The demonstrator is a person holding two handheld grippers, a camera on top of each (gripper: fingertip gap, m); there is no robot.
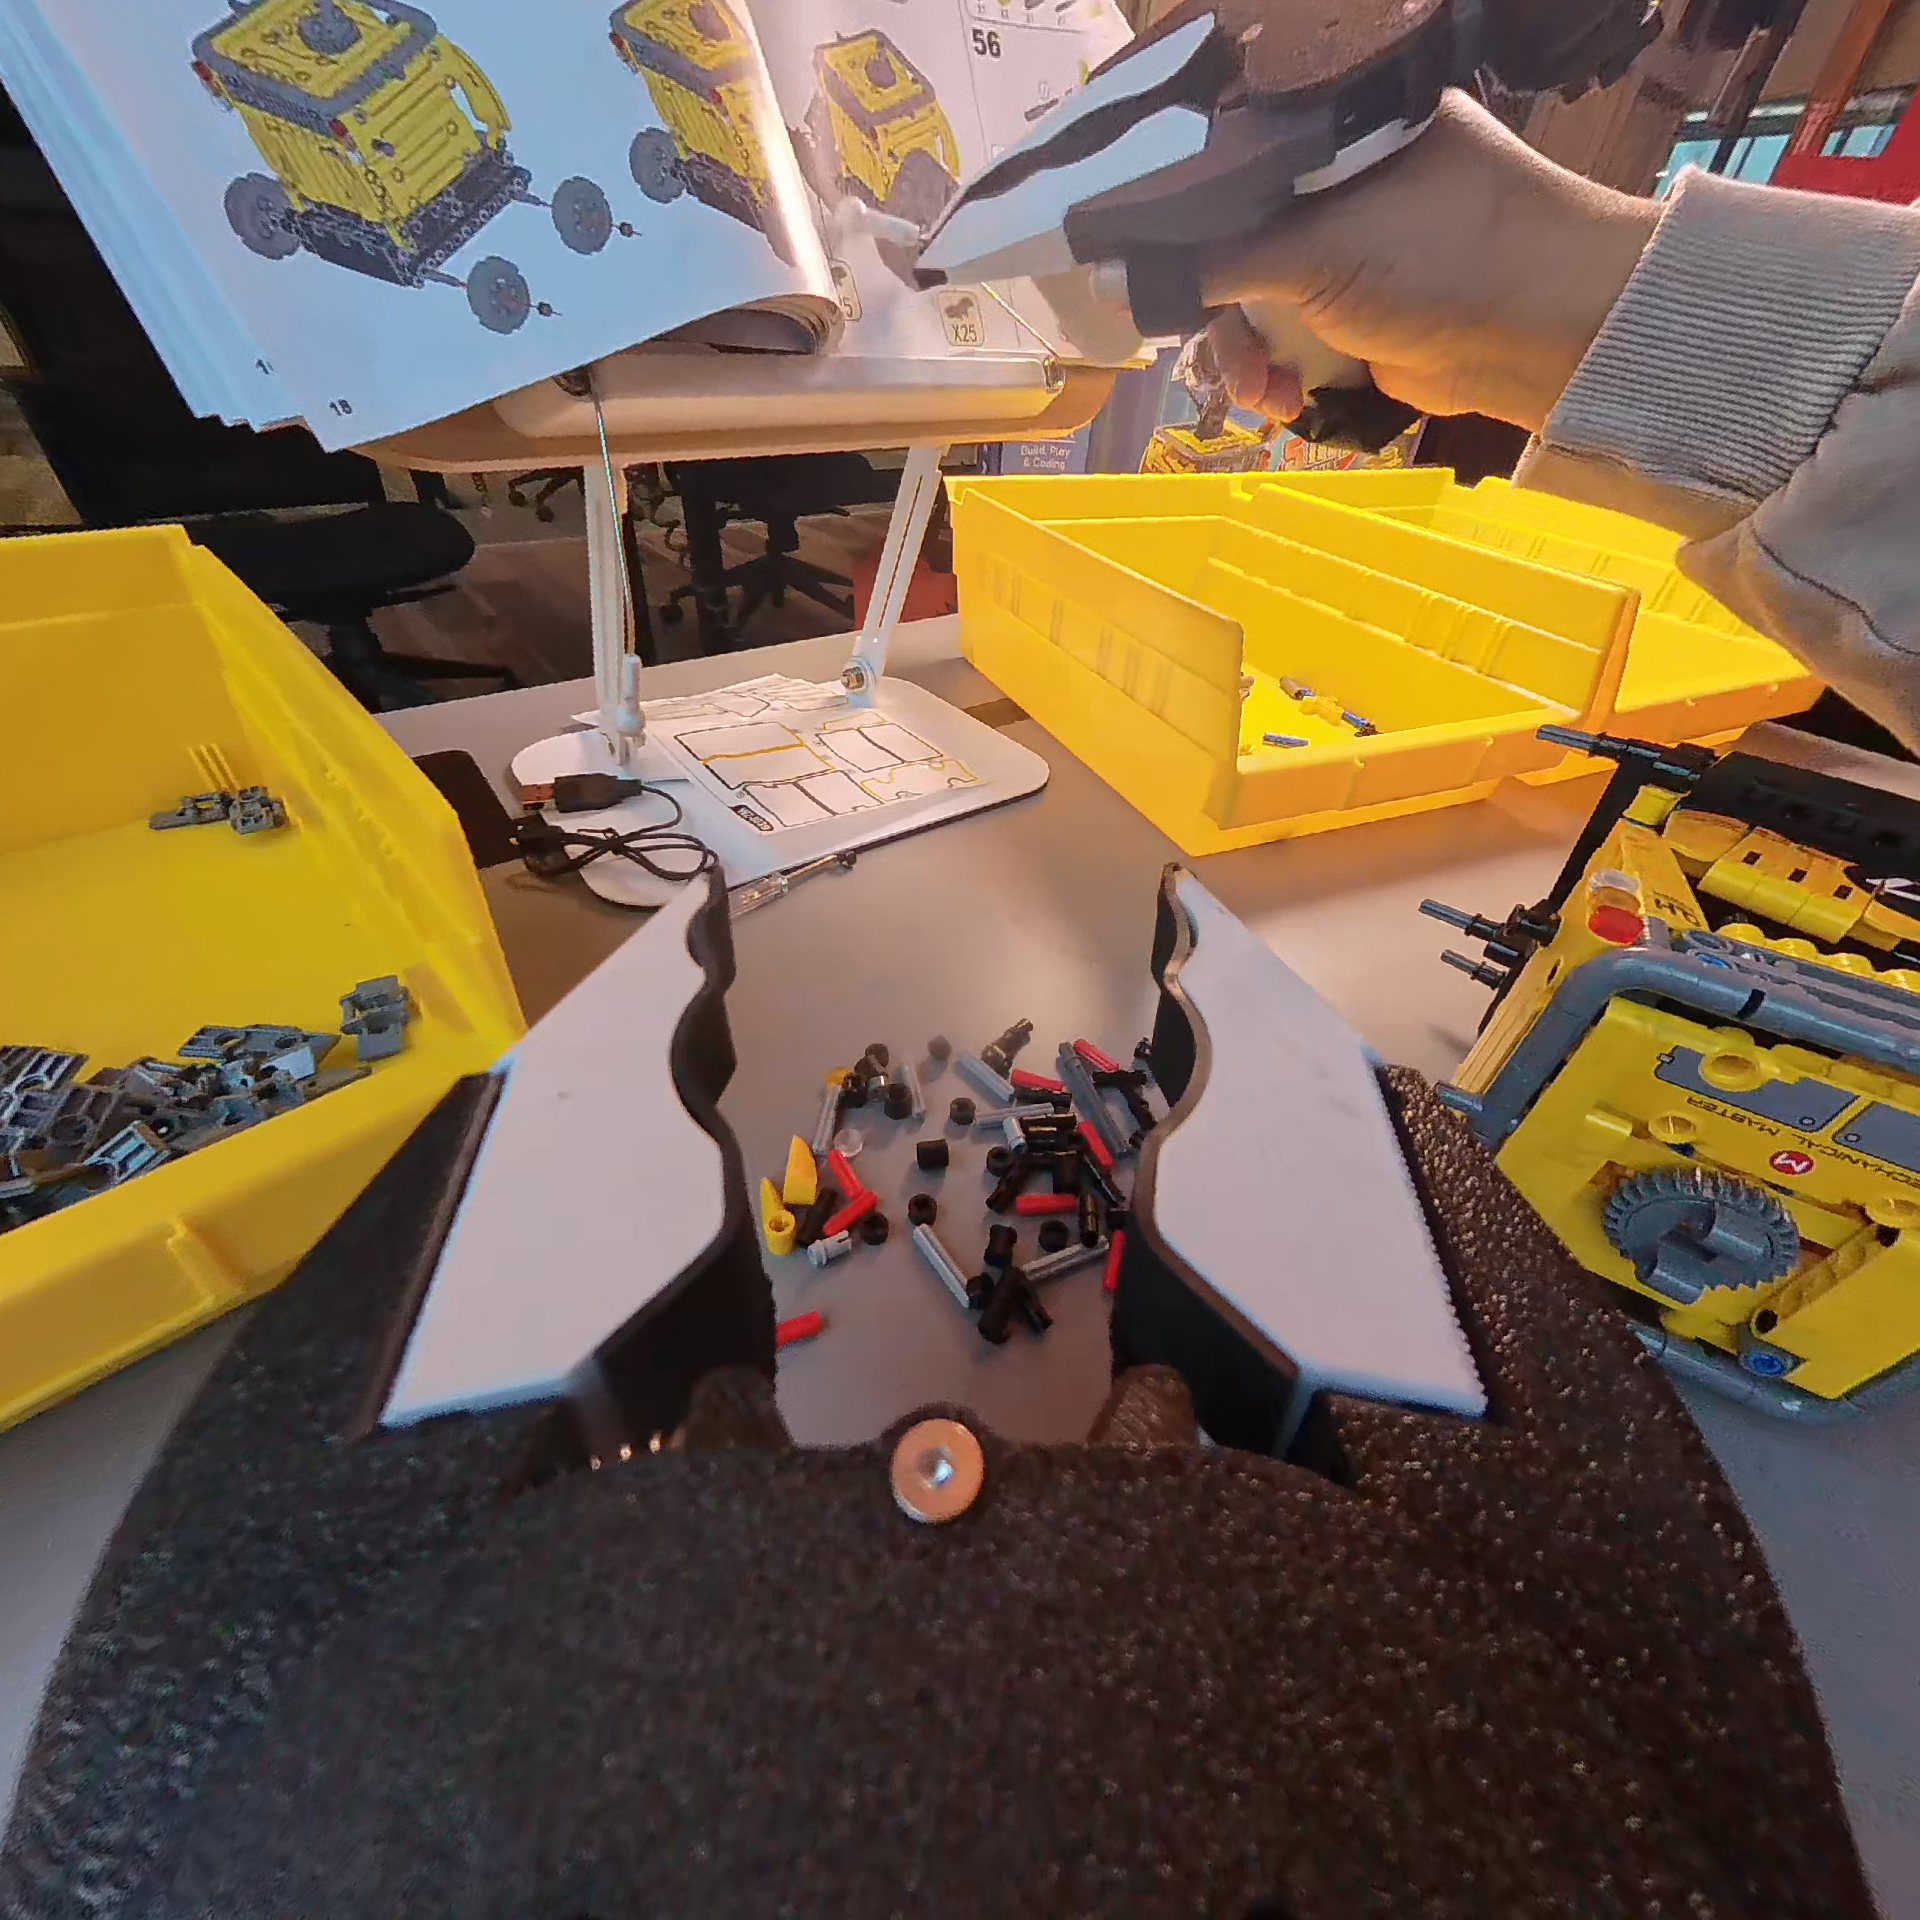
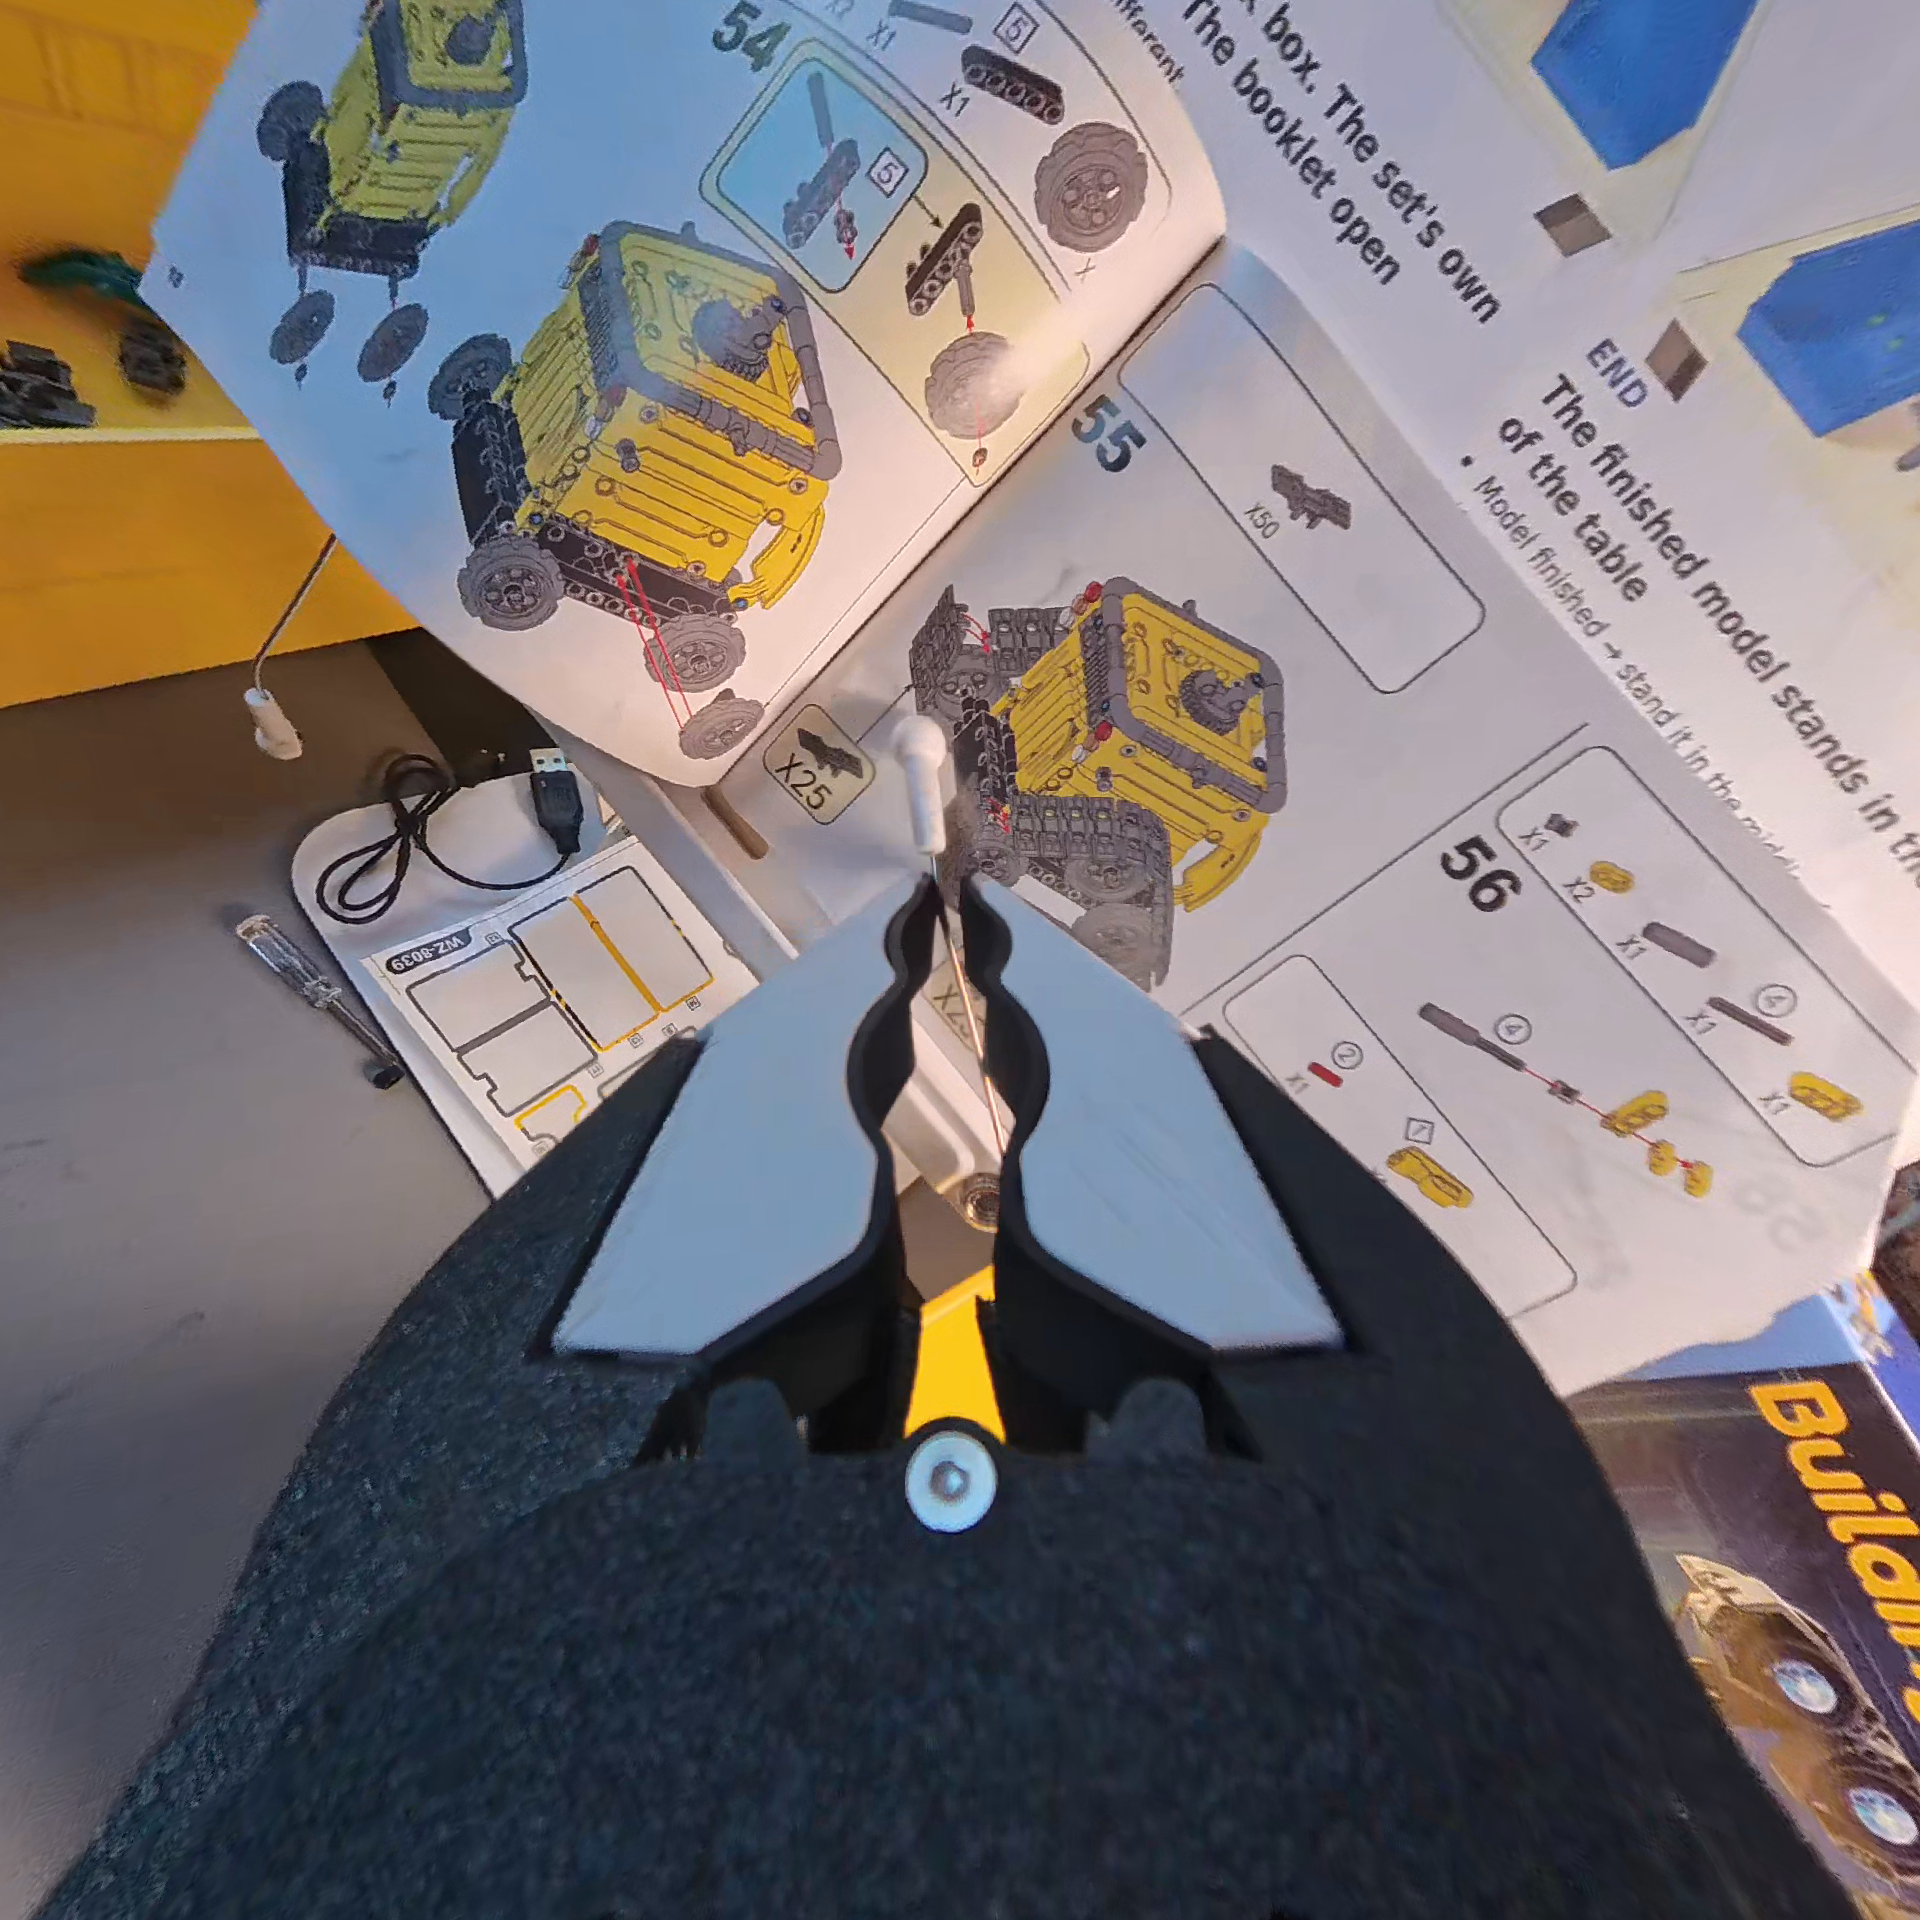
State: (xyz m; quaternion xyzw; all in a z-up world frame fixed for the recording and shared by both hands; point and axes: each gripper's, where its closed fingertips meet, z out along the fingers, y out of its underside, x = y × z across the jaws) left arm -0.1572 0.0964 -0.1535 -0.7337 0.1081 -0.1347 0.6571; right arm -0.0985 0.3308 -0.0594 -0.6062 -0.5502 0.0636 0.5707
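- Evidently my right gripper (image 2: pixel 943 883) sat nearly closed around the thin page-holder wire (image 2: pixel 971 1003), its white tip (image 2: pixel 918 774) just beyond, at frame centre over the booklet (image 2: pixel 1351 582).
- Left gripper (image 1: pixel 940 914) hung open over loose pins (image 1: pixel 977 1164), lower centre.

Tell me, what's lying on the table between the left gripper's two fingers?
In the left wrist view, a scatter of small building pieces, black, red, grey and yellow, lies on the grey table between them.

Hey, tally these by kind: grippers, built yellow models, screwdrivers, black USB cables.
Grippers: 2 (left gripper open; right gripper shut on page-holder wire)
Built yellow model: 1
Screwdriver: 1
Black USB cable: 1
Total: 5
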